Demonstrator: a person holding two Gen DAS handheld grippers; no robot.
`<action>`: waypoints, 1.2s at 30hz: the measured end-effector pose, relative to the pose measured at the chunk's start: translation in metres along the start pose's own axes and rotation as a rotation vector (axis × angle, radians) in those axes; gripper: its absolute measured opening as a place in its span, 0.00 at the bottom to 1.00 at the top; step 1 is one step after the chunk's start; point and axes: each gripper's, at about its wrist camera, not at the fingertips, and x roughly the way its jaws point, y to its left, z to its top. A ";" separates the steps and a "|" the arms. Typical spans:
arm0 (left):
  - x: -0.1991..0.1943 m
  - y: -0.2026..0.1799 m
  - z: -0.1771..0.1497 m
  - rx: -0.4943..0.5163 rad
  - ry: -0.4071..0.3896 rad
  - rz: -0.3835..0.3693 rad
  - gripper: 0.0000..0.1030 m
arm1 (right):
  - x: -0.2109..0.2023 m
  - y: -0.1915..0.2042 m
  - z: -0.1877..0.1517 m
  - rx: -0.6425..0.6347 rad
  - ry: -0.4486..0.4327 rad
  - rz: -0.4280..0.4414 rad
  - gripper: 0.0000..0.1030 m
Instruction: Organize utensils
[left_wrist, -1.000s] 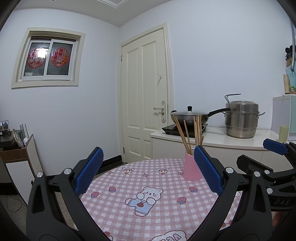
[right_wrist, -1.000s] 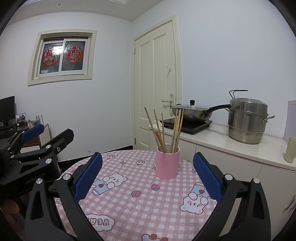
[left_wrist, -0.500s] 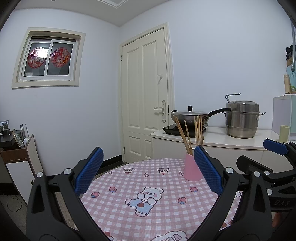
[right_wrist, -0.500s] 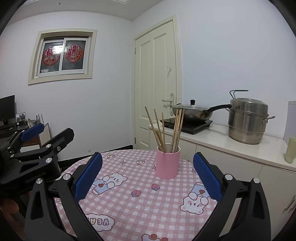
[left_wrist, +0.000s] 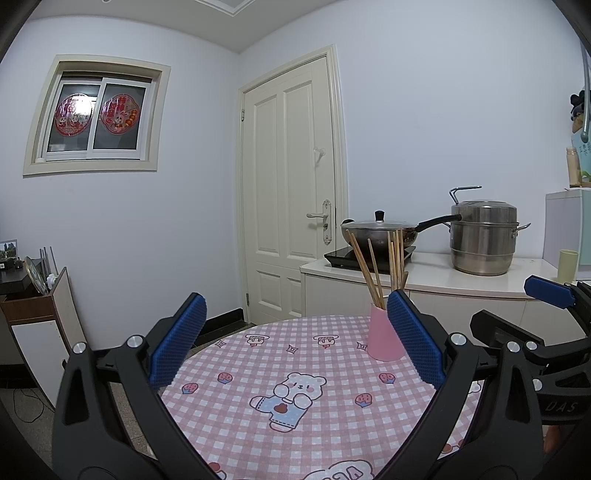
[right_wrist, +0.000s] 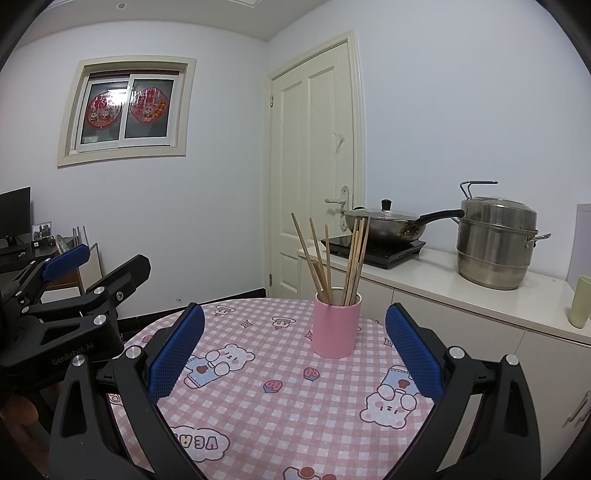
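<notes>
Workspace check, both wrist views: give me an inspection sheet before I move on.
Surface: round table, pink checked bear-print cloth.
Job's things: chopsticks standing in pink cup; none loose on the cloth.
Clutter: nothing seen on the table.
Grippers: left gripper and right gripper open, empty, above the near table edge.
Cables: one on the floor at left.
Surroundings: counter with lidded wok on cooktop, steel steamer pot, pale green cup; closed door; window.
</notes>
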 end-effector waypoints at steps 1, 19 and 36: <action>0.000 0.000 0.000 0.000 -0.001 0.000 0.94 | 0.000 0.000 0.000 0.000 0.000 0.001 0.92; 0.002 0.001 -0.003 0.000 0.005 -0.001 0.94 | 0.003 -0.003 -0.002 -0.001 0.011 0.002 0.92; 0.005 0.003 -0.008 0.000 0.015 0.001 0.94 | 0.009 -0.007 -0.005 -0.001 0.025 0.004 0.92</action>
